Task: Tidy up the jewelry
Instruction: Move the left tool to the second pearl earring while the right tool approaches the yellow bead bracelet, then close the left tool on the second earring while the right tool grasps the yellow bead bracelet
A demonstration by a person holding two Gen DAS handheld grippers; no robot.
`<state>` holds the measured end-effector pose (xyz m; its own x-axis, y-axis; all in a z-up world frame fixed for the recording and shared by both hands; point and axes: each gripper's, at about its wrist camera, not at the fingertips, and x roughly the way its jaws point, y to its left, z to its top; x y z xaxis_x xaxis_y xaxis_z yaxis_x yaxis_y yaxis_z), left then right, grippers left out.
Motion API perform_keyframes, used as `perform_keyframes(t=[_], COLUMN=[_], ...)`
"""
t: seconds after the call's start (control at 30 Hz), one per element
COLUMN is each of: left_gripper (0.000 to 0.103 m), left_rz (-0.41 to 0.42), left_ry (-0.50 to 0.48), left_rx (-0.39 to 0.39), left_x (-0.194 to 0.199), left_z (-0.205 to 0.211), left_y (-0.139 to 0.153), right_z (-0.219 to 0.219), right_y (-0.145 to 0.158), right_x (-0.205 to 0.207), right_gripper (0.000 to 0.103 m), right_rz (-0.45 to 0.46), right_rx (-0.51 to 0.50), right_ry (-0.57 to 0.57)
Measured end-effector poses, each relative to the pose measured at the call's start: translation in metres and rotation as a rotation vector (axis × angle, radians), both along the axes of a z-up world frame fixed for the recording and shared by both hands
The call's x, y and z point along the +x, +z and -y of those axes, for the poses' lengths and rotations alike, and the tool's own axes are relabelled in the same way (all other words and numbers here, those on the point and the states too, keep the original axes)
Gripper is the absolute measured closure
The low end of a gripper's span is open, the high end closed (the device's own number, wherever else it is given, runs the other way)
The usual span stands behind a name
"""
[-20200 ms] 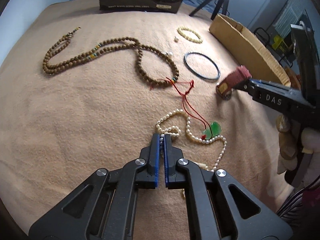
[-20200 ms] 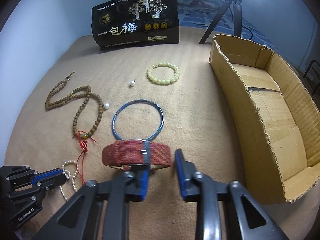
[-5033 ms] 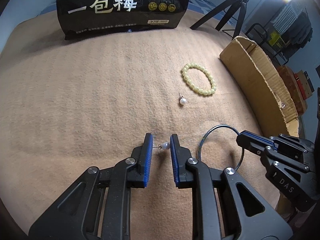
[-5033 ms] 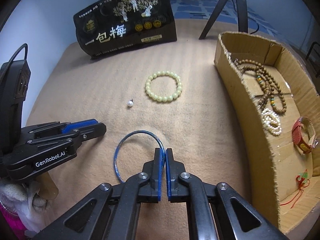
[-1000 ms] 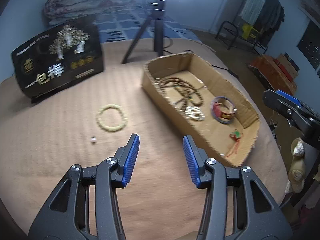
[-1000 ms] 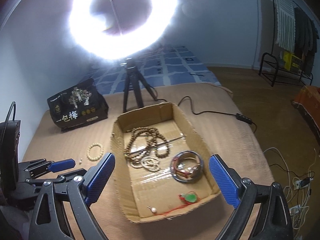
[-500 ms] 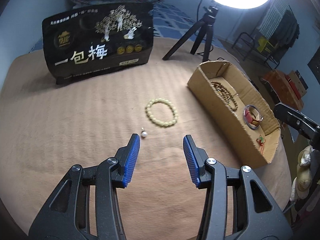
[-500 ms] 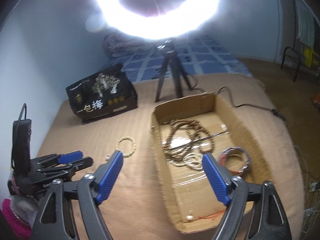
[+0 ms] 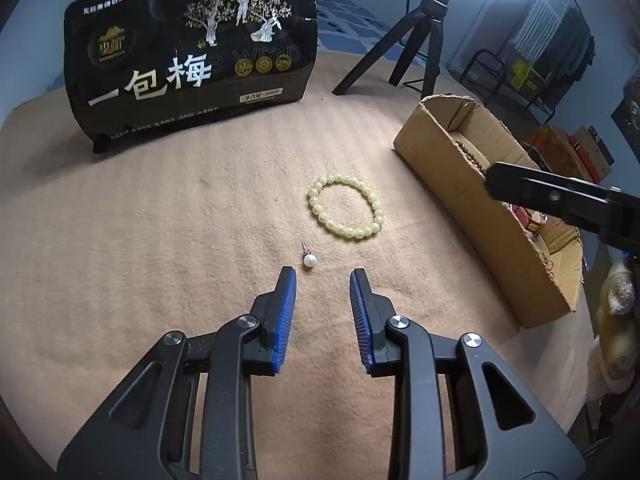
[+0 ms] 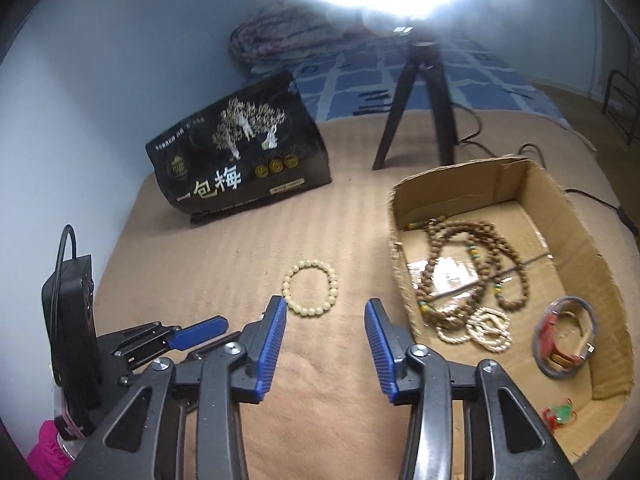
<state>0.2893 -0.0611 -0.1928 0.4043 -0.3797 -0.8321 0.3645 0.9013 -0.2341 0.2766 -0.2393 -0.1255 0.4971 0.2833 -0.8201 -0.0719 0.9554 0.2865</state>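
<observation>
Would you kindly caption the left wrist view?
Open left tool nears a pearl earring; yellow bead bracelet beyond.

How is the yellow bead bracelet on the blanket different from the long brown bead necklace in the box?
The yellow bead bracelet lies on the blanket, outside the cardboard box; the brown bead necklace lies inside it. The bracelet makes one small, neat ring; the necklace is far longer and heaped in tangled loops. The bracelet's beads are pale yellow, the necklace's brown with a few green ones. Both are strings of round beads, and no tool is touching either.

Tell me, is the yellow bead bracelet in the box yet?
Not yet. The yellow bead bracelet lies flat on the blanket, outside the cardboard box, beside its near wall.
</observation>
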Motion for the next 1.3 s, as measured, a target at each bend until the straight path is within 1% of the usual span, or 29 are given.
perform_keyframes(t=[0.13, 0.27, 0.37, 0.47, 0.6, 0.63, 0.67, 0.83, 0.87, 1.07, 1.23, 1.3], left_gripper=[0.076, 0.076, 0.076, 0.076, 0.076, 0.077, 0.081, 0.084, 0.086, 0.094, 0.096, 0.096], left_rz=[0.009, 0.032, 0.039, 0.054, 0.047, 0.047, 0.047, 0.048, 0.049, 0.058, 0.062, 0.067], left_ry=[-0.011, -0.024, -0.038, -0.050, -0.051, -0.050, -0.049, -0.054, -0.054, -0.055, -0.054, -0.056], left_rx=[0.005, 0.042, 0.051, 0.074, 0.071, 0.071, 0.072, 0.062, 0.062, 0.071, 0.067, 0.070], left_x=[0.006, 0.010, 0.012, 0.014, 0.017, 0.017, 0.019, 0.022, 0.021, 0.022, 0.022, 0.021], left_z=[0.004, 0.009, 0.013, 0.017, 0.017, 0.016, 0.018, 0.016, 0.015, 0.013, 0.010, 0.010], left_y=[-0.007, -0.013, -0.018, -0.021, -0.027, -0.028, -0.029, -0.032, -0.032, -0.036, -0.037, -0.037], right_z=[-0.010, -0.018, -0.024, -0.026, -0.027, -0.029, -0.029, -0.033, -0.034, -0.040, -0.046, -0.046], right_y=[-0.011, -0.021, -0.028, -0.037, -0.047, -0.050, -0.052, -0.062, -0.065, -0.077, -0.089, -0.090], right_x=[0.014, 0.024, 0.031, 0.036, 0.043, 0.044, 0.045, 0.051, 0.052, 0.060, 0.066, 0.066], right_gripper=[0.064, 0.067, 0.069, 0.070, 0.074, 0.074, 0.075, 0.078, 0.079, 0.079, 0.079, 0.082], right_rz=[-0.030, -0.052, -0.062, -0.072, -0.089, -0.093, -0.095, -0.104, -0.107, -0.114, -0.124, -0.118], right_rx=[0.008, 0.001, -0.026, -0.038, -0.043, -0.049, -0.055, -0.080, -0.086, -0.107, -0.133, -0.139], right_ry=[0.013, 0.010, 0.010, -0.007, -0.031, -0.032, -0.032, -0.041, -0.043, -0.051, -0.052, -0.054])
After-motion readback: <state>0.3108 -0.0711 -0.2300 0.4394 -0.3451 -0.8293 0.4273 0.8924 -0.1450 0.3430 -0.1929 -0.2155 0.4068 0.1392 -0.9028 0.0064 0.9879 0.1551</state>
